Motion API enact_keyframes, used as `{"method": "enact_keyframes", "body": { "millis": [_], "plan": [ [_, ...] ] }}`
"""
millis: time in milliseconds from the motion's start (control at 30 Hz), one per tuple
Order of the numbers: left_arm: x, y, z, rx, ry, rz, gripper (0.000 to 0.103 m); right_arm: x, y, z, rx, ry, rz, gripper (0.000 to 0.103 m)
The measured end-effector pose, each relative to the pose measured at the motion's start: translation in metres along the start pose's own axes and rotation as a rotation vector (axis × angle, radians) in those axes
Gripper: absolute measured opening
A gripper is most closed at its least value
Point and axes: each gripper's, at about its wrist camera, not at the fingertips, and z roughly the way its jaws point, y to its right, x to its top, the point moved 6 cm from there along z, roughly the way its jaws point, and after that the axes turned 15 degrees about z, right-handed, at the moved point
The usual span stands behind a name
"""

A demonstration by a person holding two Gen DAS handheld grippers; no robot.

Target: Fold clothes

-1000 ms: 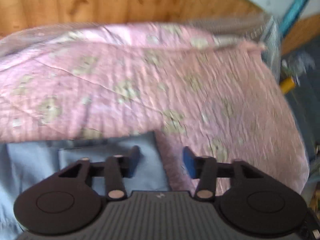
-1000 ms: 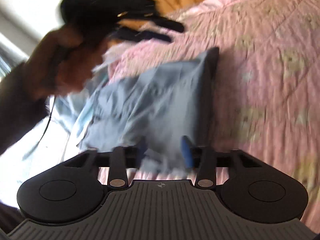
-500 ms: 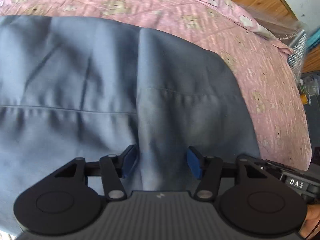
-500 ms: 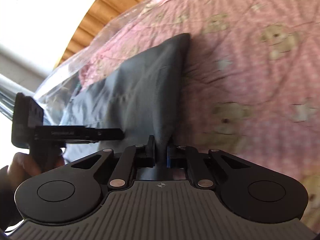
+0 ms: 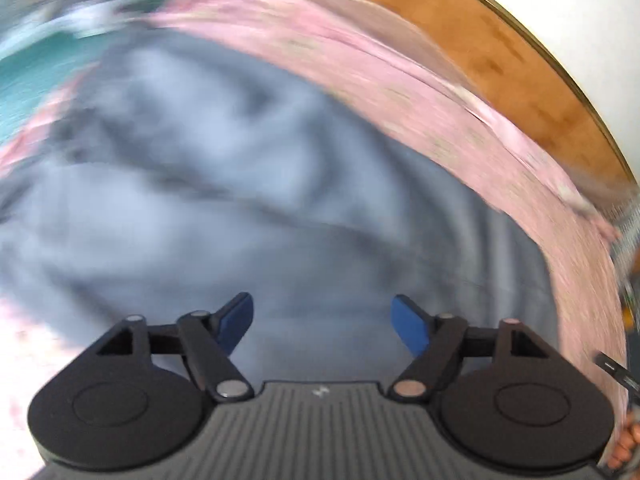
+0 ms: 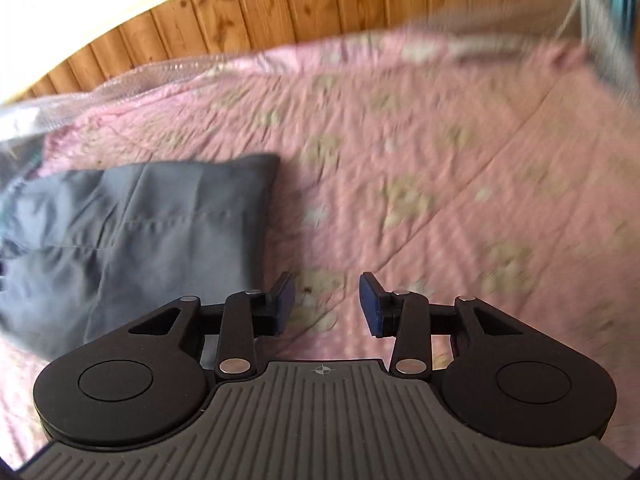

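Ahead of the left tongs [image 5: 322, 322], jaws just spread wide and empty, the grey garment [image 5: 248, 208] lies on the pink bedspread [image 6: 420, 168]; right tongs [image 6: 326, 304], just reopened, nothing between, sit beside its edge, apparently released after a fold.

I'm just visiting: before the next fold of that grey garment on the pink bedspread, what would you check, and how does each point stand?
1. Right gripper empty: ok. Its jaws have just been opening, with only pink bedspread between them.
2. Left gripper empty: ok. Jaws just opened wide above the grey garment, nothing pinched.
3. Garment lying on the bedspread: ok.
4. Garment's near edge straight: ok in the right wrist view.
5. Whole garment smooth: cannot tell, the left view is blurred.
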Motion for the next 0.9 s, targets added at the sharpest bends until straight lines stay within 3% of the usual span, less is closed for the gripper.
{"method": "enact_keyframes", "body": {
  "millis": [67,167,300,333,367,400,433,567,733,900],
  "plan": [
    [-0.015,-0.074,-0.019,0.07,0.018,-0.079,0.083,-0.008,-0.039,-0.021,-0.041,0.038,-0.076,0.05],
    [-0.034,-0.167,-0.032,0.14,0.028,-0.211,0.083,-0.038,-0.126,-0.026,0.016,0.009,-0.183,0.06],
    [-0.032,-0.223,-0.022,0.056,0.088,-0.385,0.083,-0.088,-0.265,-0.01,0.175,-0.071,-0.326,0.065],
    [-0.03,-0.229,-0.02,0.018,0.119,-0.416,0.093,-0.099,-0.299,-0.005,0.219,-0.097,-0.349,0.066],
    [-0.024,-0.231,-0.02,-0.016,0.16,-0.43,0.096,-0.108,-0.333,-0.001,0.263,-0.126,-0.371,0.068],
    [-0.02,-0.23,-0.019,-0.036,0.187,-0.432,0.094,-0.115,-0.364,0.003,0.305,-0.158,-0.391,0.07],
    [-0.015,-0.226,-0.018,-0.043,0.202,-0.422,0.082,-0.123,-0.395,0.007,0.347,-0.191,-0.412,0.072],
    [-0.002,-0.205,-0.021,-0.041,0.256,-0.338,0.08,-0.133,-0.499,0.014,0.432,-0.255,-0.491,0.075],
    [-0.003,-0.171,-0.031,0.009,0.287,-0.14,0.083,-0.11,-0.588,0.03,0.42,-0.286,-0.559,0.085],
    [-0.006,-0.173,-0.04,0.088,0.283,-0.088,0.08,-0.125,-0.639,0.06,0.356,-0.347,-0.66,0.085]
  ]
}}
